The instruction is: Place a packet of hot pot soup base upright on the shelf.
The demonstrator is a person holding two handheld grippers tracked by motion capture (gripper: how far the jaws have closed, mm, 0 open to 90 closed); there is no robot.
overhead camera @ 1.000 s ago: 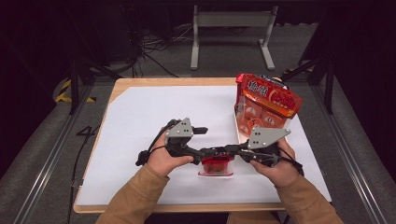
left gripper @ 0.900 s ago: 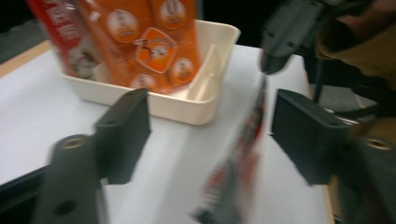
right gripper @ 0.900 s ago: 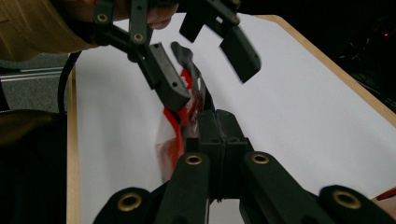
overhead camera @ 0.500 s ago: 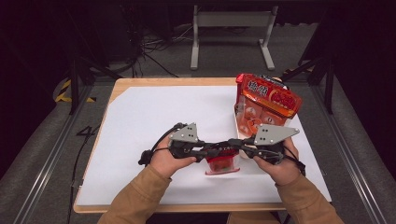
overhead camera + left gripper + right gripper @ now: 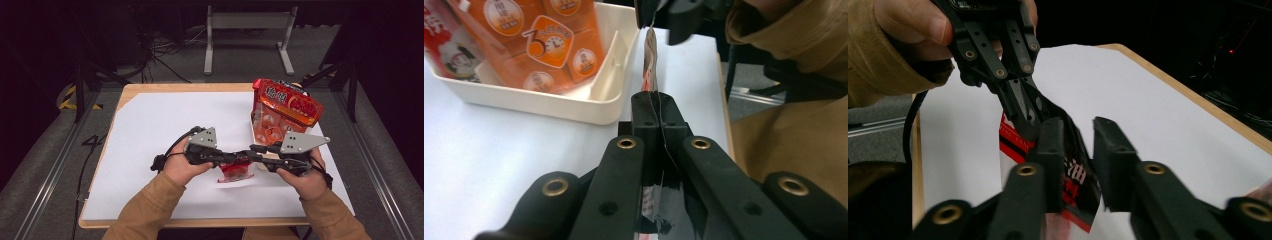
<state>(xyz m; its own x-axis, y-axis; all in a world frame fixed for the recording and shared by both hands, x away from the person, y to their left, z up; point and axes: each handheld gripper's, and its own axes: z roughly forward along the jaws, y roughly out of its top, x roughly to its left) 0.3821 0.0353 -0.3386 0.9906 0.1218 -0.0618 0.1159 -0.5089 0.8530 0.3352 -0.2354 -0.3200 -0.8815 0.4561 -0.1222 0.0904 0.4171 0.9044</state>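
- High view: the left hand-held gripper and the right hand-held gripper meet tip to tip above the near part of the white-covered table, with a small red and white sachet hanging between them.
- Left gripper view: the left hand-held gripper is pinched tight on the sachet, whose thin edge runs up out of the closed jaws; its jaws have just been closing onto it.
- Right gripper view: the right hand-held gripper has a gap between its jaws, which have just been opening; the sachet lies against its left jaw and clear of the other, so the grip is slack.
- The same view shows the left hand-held gripper clamping the sachet's top corner from above.
- A white tray stands just behind the grippers on the table's right side, holding a tall red and orange snack bag that leans out over its rim.
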